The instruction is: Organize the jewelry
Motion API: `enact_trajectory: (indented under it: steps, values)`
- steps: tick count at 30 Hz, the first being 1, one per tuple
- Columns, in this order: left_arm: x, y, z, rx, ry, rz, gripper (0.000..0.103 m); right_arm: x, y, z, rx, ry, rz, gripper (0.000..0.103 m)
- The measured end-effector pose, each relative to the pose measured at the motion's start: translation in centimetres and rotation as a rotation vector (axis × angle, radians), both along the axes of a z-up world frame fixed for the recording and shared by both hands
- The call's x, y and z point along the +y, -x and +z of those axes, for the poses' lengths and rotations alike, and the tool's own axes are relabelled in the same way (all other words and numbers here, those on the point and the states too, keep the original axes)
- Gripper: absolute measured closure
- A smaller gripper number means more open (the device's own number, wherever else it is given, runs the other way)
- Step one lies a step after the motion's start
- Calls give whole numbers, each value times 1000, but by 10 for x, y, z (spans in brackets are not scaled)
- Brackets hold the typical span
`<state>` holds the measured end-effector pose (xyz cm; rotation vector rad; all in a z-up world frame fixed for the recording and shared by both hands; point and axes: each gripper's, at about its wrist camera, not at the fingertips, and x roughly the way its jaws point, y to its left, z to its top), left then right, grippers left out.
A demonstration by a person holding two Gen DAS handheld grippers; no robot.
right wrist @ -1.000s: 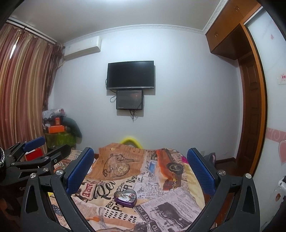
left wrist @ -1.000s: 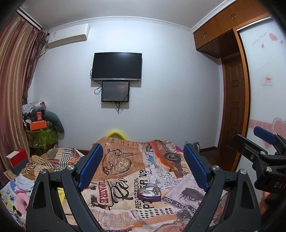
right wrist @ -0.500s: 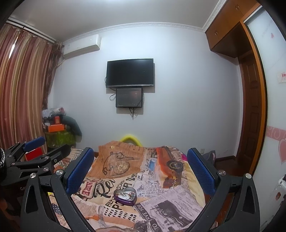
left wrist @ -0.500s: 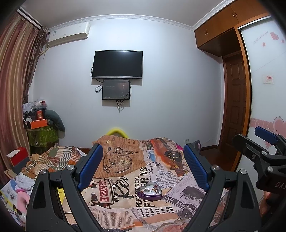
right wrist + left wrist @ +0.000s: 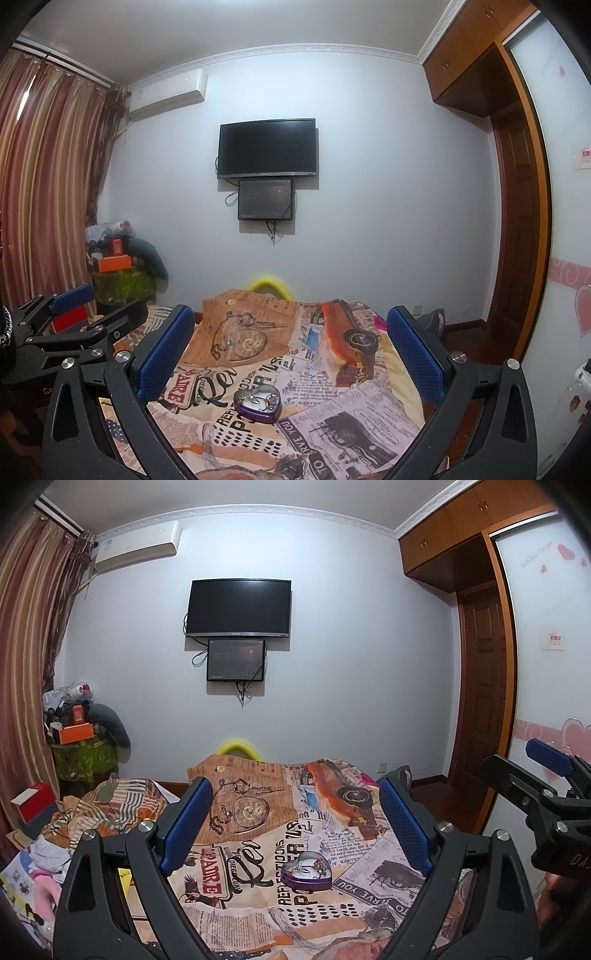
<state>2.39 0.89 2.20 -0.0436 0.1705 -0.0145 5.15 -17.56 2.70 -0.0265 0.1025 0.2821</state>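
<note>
A purple heart-shaped jewelry box [image 5: 306, 870] sits on the printed bedspread [image 5: 258, 834], with small jewelry pieces showing on its top; it also shows in the right wrist view [image 5: 257, 403]. My left gripper [image 5: 295, 823] is open and empty, held above and behind the box. My right gripper [image 5: 290, 352] is open and empty, also above and short of the box. The right gripper shows at the right edge of the left wrist view [image 5: 543, 771]; the left gripper shows at the left edge of the right wrist view [image 5: 70, 306].
A wall TV [image 5: 238, 608] with a smaller screen [image 5: 235, 660] below faces the bed. Crumpled bedding [image 5: 110, 805] and a cluttered stand [image 5: 79, 746] lie left. A wooden door [image 5: 484, 694] and wardrobe [image 5: 546, 646] stand right.
Both views have tilted down slightly, so the bed and the heart box sit a little higher in frame. The grippers stay open.
</note>
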Motion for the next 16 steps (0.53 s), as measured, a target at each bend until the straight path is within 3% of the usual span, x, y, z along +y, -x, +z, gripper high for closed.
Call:
enact_trajectory:
  steps: [16]
  values:
    - [1, -6, -7, 14, 2, -14, 11, -2, -4, -5, 15, 2, -2, 0]
